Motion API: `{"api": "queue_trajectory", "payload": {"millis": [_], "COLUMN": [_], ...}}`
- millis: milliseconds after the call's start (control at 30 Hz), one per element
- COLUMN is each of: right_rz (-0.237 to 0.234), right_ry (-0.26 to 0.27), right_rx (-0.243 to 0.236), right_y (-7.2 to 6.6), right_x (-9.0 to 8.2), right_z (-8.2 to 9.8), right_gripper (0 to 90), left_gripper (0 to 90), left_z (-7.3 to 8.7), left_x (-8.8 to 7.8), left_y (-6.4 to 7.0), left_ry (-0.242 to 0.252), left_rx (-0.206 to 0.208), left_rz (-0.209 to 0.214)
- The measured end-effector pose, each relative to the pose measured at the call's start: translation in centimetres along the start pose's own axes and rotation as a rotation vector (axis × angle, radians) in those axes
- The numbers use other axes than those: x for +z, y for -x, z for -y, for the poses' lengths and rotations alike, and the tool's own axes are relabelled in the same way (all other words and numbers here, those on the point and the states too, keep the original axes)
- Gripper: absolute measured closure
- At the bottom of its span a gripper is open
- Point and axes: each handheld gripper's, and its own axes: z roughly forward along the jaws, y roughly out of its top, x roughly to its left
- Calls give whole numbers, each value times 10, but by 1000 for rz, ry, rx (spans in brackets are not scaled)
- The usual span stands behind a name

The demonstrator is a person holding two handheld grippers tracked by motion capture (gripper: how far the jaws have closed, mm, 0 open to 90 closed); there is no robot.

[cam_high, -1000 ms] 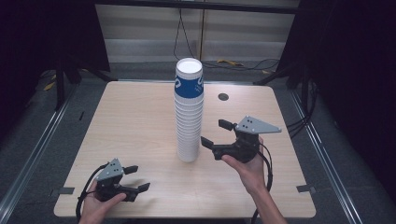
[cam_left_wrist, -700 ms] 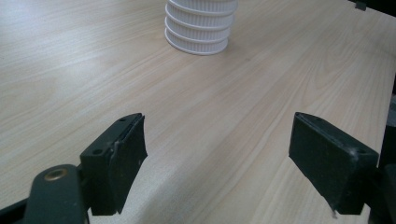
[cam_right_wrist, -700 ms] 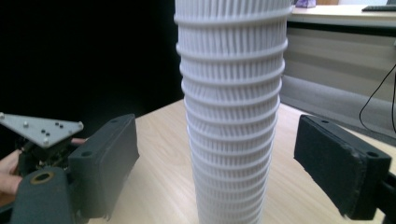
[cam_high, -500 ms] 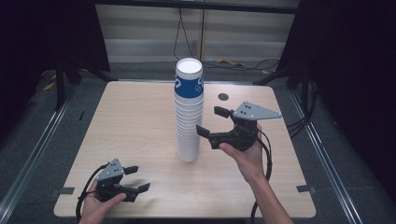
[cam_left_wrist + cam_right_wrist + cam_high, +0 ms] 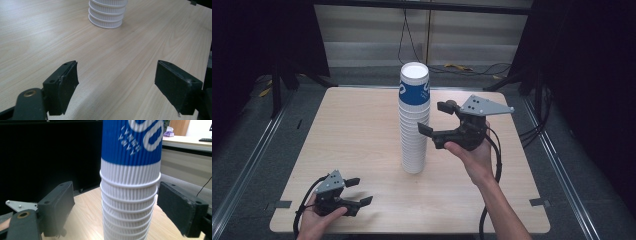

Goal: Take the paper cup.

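Note:
A tall stack of white ribbed paper cups (image 5: 414, 135) stands at the middle of the wooden table (image 5: 352, 125); its top cup (image 5: 414, 89) has a blue band. My right gripper (image 5: 435, 118) is held up just right of the stack, open, at the height of the upper cups. In the right gripper view the stack (image 5: 130, 195) rises between the two spread jaws of that gripper (image 5: 121, 206), and neither pad touches it. My left gripper (image 5: 360, 191) rests open near the front left edge. The left gripper view looks past the open left gripper (image 5: 117, 87) to the stack's base (image 5: 107, 15).
Bare tabletop lies all around the stack. Metal rails (image 5: 247, 165) run along both sides of the table. Cables (image 5: 462, 67) lie on the floor beyond the far edge. The right gripper's cable (image 5: 498, 165) hangs by the forearm.
My right gripper has risen and moved left toward the upper part of the stack, its jaws now flanking it. The left gripper has stayed put.

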Motion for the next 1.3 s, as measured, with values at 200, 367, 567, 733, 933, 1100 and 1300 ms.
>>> {"api": "queue_trajectory", "payload": {"millis": [200, 367, 567, 733, 933, 1100, 1300], "right_rz": [8, 5, 8, 11, 11, 3, -3], "right_ry": [13, 24, 50, 68, 59, 58, 55], "right_rx": [-7, -14, -9, -9, -16, -11, -12], "right_y": [3, 5, 8, 11, 15, 18, 18], "right_x": [3, 10, 17, 22, 30, 35, 43], "right_z": [-12, -22, -28, -35, -45, -49, -53], "right_gripper": [139, 139, 138, 136, 135, 135, 135], "left_gripper": [187, 188, 187, 187, 187, 187, 187], "left_z": [0, 0, 0, 0, 0, 1, 1], "left_x": [1, 1, 0, 0, 0, -1, -1], "left_y": [1, 1, 1, 0, 0, 0, 0], "left_ry": [0, 1, 1, 0, 1, 3, 2], "left_rx": [-2, 4, 1, 3, 4, 3, 3], "left_rz": [2, 3, 2, 1, 2, -1, -1]}}
